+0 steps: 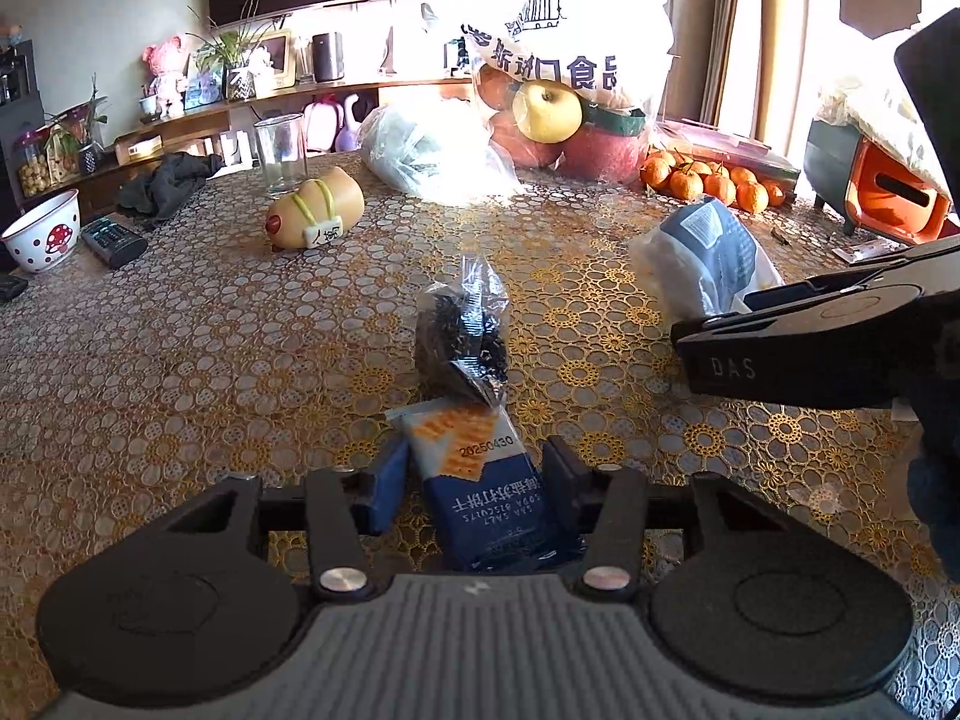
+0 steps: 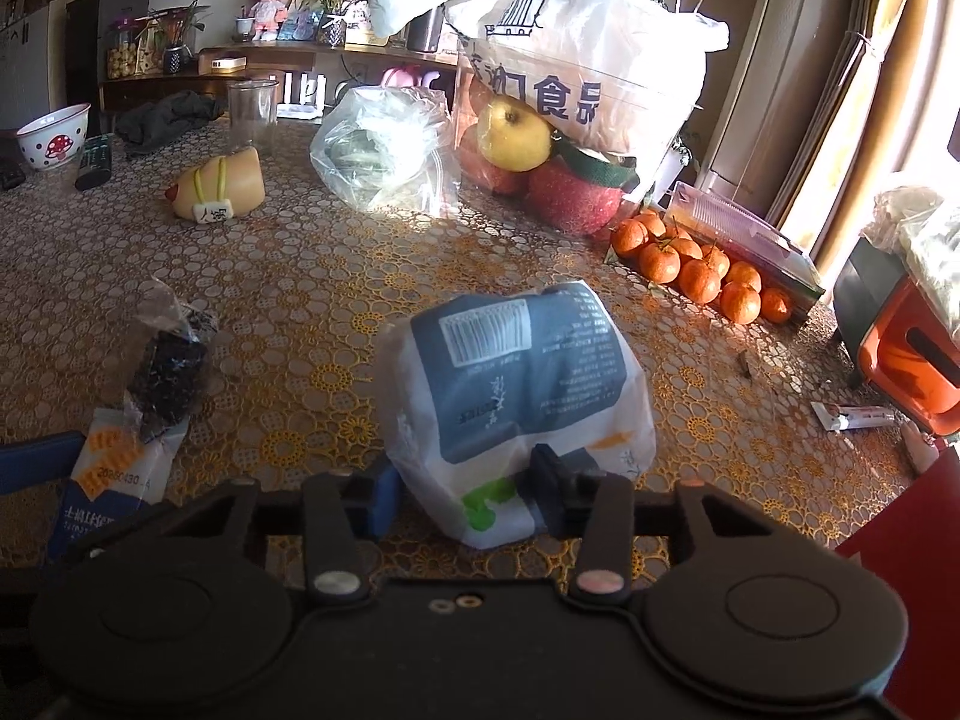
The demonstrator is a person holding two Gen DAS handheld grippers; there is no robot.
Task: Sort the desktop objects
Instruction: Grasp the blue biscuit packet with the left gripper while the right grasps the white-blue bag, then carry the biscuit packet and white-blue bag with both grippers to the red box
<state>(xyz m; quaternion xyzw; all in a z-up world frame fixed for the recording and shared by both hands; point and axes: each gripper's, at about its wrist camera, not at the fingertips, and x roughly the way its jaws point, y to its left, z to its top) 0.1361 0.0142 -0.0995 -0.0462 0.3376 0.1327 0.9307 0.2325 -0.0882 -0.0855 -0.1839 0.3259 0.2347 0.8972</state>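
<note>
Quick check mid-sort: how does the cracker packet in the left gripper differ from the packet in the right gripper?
The cracker packet is slim and flat, dark blue with orange crackers pictured; the puffy white-and-blue packet is much bulkier, showing a barcode. The cracker packet has a small bag of dark bits lying across its far end; nothing lies on the puffy one. Both lie on the patterned tablecloth, each between closed gripper jaws.

On the table (image 1: pixel 180 360), a cracker pack (image 1: pixel 480 480) lies nearest, a small packet (image 1: pixel 462 330) resting on its far end. Right of them sits a pouch (image 2: pixel 516 372). Behind, a fruit bag (image 1: pixel 558 60); oranges (image 2: pixel 696 270) to its right.
</note>
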